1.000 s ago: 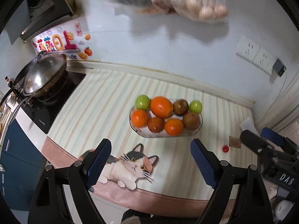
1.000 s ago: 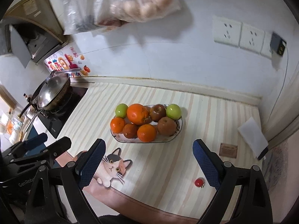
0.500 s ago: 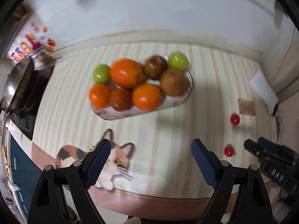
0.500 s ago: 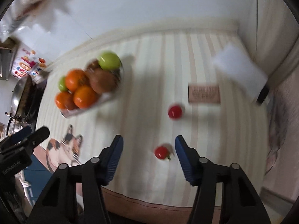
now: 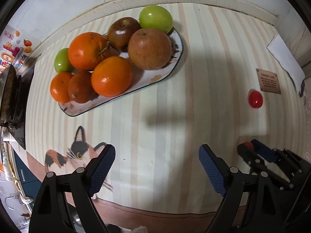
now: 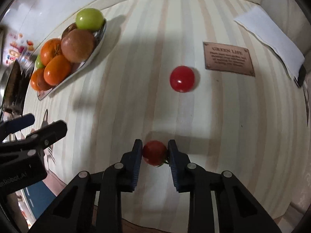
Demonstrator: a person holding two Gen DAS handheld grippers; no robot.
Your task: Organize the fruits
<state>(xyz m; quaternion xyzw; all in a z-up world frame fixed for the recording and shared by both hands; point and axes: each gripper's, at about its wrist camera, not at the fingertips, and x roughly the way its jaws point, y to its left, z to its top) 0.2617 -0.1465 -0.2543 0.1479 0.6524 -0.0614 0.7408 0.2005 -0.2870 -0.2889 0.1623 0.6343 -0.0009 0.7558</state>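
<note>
A glass plate [image 5: 176,62] [image 6: 101,38] holds several oranges, apples and green fruits. Two small red tomatoes lie on the striped mat. My right gripper [image 6: 155,151] is low on the mat with its jaws closed against the near tomato [image 6: 154,152], which also shows in the left wrist view [image 5: 247,145]. The far tomato [image 6: 182,79] [image 5: 255,98] lies loose beside a brown label. My left gripper [image 5: 156,164] is open and empty above the mat, in front of the plate; it also shows in the right wrist view [image 6: 29,128].
A brown "Green Life" label [image 6: 228,58] [image 5: 268,80] and a white folded cloth [image 6: 272,36] [image 5: 285,58] lie at the right. A stove with a pan [image 5: 9,89] is at the left edge. The wall runs behind the plate.
Both grippers have dropped closer to the mat. My right gripper moved right to the near tomato and its jaws closed in around it. The left gripper stayed open.
</note>
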